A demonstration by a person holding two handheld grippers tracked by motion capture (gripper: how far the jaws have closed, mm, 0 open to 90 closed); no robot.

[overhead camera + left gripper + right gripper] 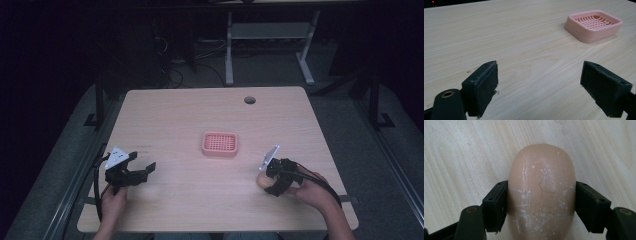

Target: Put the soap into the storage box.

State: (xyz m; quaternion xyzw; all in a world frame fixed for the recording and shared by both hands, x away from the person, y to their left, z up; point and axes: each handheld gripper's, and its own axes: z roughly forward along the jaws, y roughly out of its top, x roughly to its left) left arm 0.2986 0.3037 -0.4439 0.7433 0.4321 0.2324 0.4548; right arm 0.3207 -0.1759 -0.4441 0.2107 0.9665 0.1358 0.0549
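Soap bar (541, 195) on table, pinched between right tool (541, 202) jaws, left tool (540, 87) spread

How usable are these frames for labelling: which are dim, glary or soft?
High view: dim, room beyond the table nearly black, pink soap dish small. Left gripper view: evenly lit, dish sharp, left claw pads slightly soft. Right gripper view: bright, faint sheen on the soap bar held by the right claw, wood grain crisp.

Soap bar's (541, 192) near end cropped
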